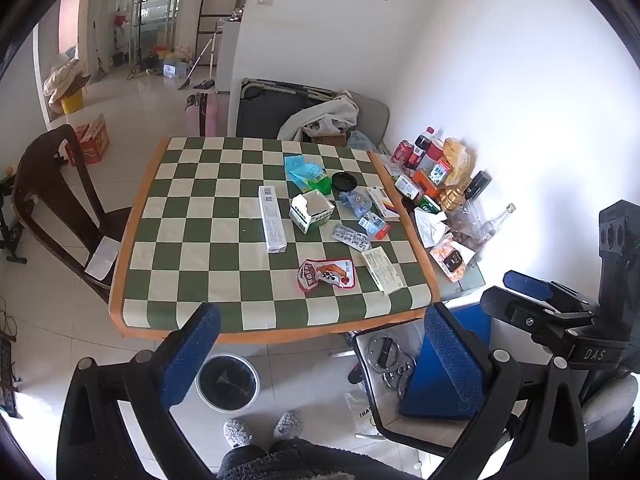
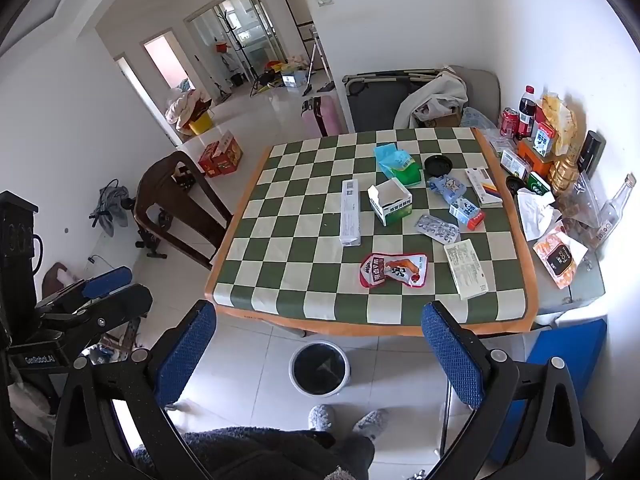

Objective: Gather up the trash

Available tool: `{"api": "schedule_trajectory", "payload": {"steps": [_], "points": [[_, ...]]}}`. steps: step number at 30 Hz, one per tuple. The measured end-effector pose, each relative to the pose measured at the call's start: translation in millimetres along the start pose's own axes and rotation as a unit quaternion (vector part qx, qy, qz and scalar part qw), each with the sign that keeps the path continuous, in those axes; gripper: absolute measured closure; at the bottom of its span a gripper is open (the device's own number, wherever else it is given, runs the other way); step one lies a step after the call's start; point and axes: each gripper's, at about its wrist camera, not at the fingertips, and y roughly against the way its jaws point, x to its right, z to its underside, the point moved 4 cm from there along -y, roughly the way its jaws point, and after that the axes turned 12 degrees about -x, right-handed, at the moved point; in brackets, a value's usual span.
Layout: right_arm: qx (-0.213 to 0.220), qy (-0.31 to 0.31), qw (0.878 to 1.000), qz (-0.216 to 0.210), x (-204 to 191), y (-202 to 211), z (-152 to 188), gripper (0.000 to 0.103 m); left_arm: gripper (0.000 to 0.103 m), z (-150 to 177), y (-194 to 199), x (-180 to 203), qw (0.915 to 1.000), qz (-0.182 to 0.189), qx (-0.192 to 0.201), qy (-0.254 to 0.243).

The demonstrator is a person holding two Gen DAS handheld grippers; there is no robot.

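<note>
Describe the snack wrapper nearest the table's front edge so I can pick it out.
Start at the checkered table. Near its front edge, above the bin on the floor, lies a flat red-and-white snack wrapper. It is the only red pouch; the box beside it is pale.

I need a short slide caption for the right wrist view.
Open right gripper above a lined bin, facing a checkered table strewn with wrappers and boxes.

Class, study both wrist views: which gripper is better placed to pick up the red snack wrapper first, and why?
Probably the right gripper: the red snack wrapper lies between its open fingers. From the left gripper it looks equally near, so the margin is slight.
</note>
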Motion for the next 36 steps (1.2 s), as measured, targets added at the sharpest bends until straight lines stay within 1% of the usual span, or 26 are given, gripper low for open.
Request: {"api": "schedule_trajectory", "payload": {"steps": [19, 27, 28, 36], "points": [[0.002, 0.002, 1.0, -0.002, -0.6, 7.2, -5.1, 0.0, 0.0, -0.2, 0.1, 0.2, 1.0, 0.001, 0.002, -0.001], [0.003, 0.002, 1.0, -0.005, -0.5, 12.0, -2.4, 0.0, 0.0, -0.5, 0.2, 0.1, 1.0, 0.0, 0.004, -0.001], [0.002, 0.002, 1.0, -0.004, -5.8, 9.8, -10.4, 0.0, 0.0, -0.8, 0.0, 0.2, 1.0, 0.001, 0.004, -0.001], [0.004, 0.003, 1.0, -0.004, -9.2, 11.2, -14.6, 0.0, 0.0, -0.6, 0.0, 0.3, 1.0, 0.001, 0.004, -0.001]]}}
